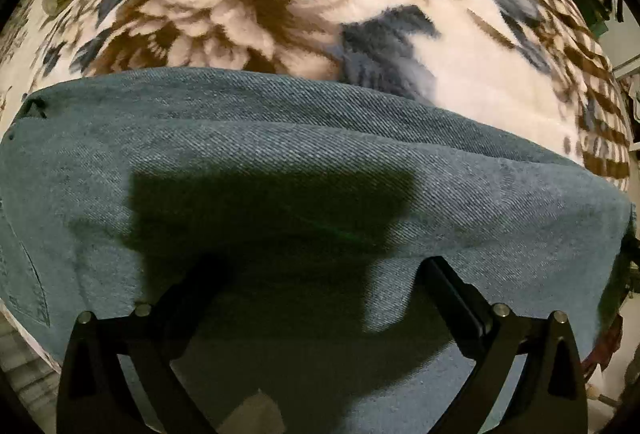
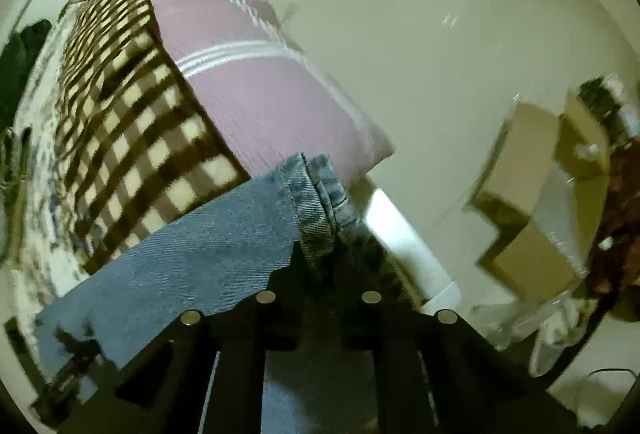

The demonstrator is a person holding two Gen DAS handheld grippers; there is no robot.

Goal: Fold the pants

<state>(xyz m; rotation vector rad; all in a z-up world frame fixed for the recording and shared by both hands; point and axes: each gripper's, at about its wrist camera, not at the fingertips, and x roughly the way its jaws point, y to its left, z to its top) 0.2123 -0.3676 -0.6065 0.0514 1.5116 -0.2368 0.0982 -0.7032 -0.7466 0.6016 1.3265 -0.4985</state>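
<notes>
Over the blanket point(image 1: 248, 5), left tongs point(image 1: 320, 274) gape above pants point(image 1: 280, 121); right tongs point(image 2: 320, 254) pinch their hem.

The left gripper point(image 1: 320, 270) points forward and down with its jaws spread wide — one black finger point(image 1: 452, 298) shows plainly on the right side of its view, while the other is lost in shadow on the left. The right gripper point(image 2: 320, 258) has its fingers drawn close together, pinching a seam edge of the pants point(image 2: 316, 201) between them — its fingertips are hidden by the cloth.
</notes>
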